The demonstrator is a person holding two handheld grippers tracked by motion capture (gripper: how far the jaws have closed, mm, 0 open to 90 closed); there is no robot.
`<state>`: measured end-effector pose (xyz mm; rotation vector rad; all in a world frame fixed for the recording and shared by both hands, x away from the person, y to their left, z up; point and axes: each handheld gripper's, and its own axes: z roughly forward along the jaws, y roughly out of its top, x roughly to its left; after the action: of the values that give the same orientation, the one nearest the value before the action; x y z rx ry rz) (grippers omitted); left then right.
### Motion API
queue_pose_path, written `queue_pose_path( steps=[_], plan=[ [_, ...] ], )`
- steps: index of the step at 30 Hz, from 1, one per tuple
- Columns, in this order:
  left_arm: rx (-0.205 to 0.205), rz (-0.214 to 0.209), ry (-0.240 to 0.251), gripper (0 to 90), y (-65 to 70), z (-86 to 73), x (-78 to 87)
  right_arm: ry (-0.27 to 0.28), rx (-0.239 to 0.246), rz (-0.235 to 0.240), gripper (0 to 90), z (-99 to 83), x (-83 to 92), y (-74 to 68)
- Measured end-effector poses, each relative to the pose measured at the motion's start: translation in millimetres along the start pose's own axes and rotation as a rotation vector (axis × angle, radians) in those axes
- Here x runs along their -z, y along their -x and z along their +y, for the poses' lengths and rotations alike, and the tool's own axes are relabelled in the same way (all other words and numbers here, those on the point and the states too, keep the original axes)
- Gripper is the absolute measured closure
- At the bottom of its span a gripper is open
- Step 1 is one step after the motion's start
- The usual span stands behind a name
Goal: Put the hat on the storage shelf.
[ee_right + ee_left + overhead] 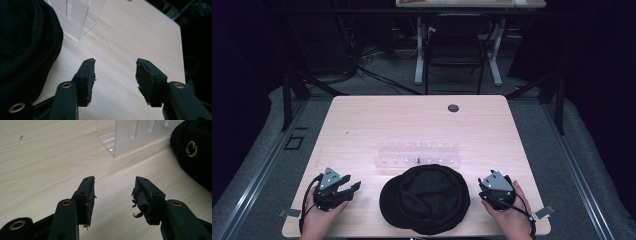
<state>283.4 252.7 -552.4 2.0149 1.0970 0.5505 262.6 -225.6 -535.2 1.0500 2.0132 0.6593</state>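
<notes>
Flanking the black cap [426, 199], left gripper [352, 183] and right gripper [482, 186] seemingly rest, fingers spread, empty

Cap [426, 199] btwn grippers, before rack [418, 154]

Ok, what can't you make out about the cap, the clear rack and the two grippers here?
- Cap: high view, black on black, so seams and brim are lost; the picture edge cuts it off in the left gripper view and the right gripper view.
- Rack: high view, its pegs are too small to count surely; both gripper views crop it at the top.
- Left gripper and right gripper: open and empty, fingers too small in the high view.
</notes>
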Motion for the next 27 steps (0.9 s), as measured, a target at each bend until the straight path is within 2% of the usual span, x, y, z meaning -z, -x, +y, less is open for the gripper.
queue_pose_path(
  steps=[3, 5, 6, 7, 8, 9, 10, 11, 14, 15, 16, 19, 20, 21, 22, 24, 27],
  plan=[
    [-0.012, 0.006, -0.005, 51.1, 4.1, 0.1, -2.9, -0.029, -0.014, 0.03, 51.6, -0.1, -3.0, 1.2],
    [-0.01, 0.008, -0.008, 51.1, 5.0, 0.0, -3.6, -0.02, -0.073, 0.088, 55.1, -0.5, -3.4, 2.7],
    [-0.01, 0.012, -0.017, 51.0, 6.2, 0.3, -3.4, -0.042, -0.126, 0.14, 56.8, 0.9, -2.7, 4.3],
    [-0.008, 0.014, -0.007, 50.1, 7.7, 0.1, -4.0, -0.053, -0.167, 0.17, 57.5, 2.4, -2.4, 5.0],
    [-0.025, 0.015, -0.013, 49.5, 8.5, 0.6, -4.0, -0.059, -0.202, 0.198, 58.5, 4.6, -1.5, 5.6],
    [-0.022, 0.021, -0.011, 49.5, 10.5, 0.8, -4.7, -0.059, -0.202, 0.198, 58.5, 4.6, -1.5, 5.6],
    [-0.034, 0.016, -0.017, 48.6, 12.6, 1.6, -3.4, -0.068, -0.231, 0.242, 58.9, 10.0, 1.6, 6.4],
    [-0.035, 0.007, -0.01, 48.6, 14.0, 1.3, -3.1, -0.083, -0.241, 0.266, 58.6, 12.4, 2.3, 6.7],
    [-0.056, -0.009, -0.016, 48.7, 17.9, -0.3, -4.3, -0.142, -0.217, 0.316, 58.7, 22.2, 5.6, 10.3],
    [-0.056, -0.009, -0.016, 48.8, 17.9, -0.3, -4.3, -0.142, -0.217, 0.316, 58.7, 22.2, 5.6, 10.3],
    [-0.058, -0.021, -0.022, 49.1, 17.9, -0.3, -5.5, -0.168, -0.252, 0.364, 59.2, 30.9, 7.6, 16.2],
    [-0.038, -0.035, -0.02, 50.0, 16.3, 0.0, -7.7, -0.212, -0.273, 0.39, 58.4, 41.7, 7.2, 23.1],
    [-0.038, -0.035, -0.02, 50.3, 16.3, 0.0, -7.7, -0.212, -0.273, 0.39, 58.4, 41.7, 7.2, 23.1],
    [-0.04, -0.037, -0.02, 50.4, 15.3, -0.1, -7.5, -0.251, -0.276, 0.408, 59.2, 50.0, 5.6, 25.9],
    [-0.04, -0.037, -0.02, 50.5, 15.3, -0.1, -7.5, -0.251, -0.276, 0.408, 59.2, 50.0, 5.6, 25.9],
    [-0.031, -0.036, -0.009, 51.0, 14.9, -0.7, -6.3, -0.303, -0.255, 0.421, 60.9, 59.6, 2.3, 24.6],
    [-0.032, -0.035, -0.004, 51.3, 14.1, -1.5, -5.2, -0.353, -0.254, 0.447, 64.1, 66.1, 0.3, 23.6]
  ],
)
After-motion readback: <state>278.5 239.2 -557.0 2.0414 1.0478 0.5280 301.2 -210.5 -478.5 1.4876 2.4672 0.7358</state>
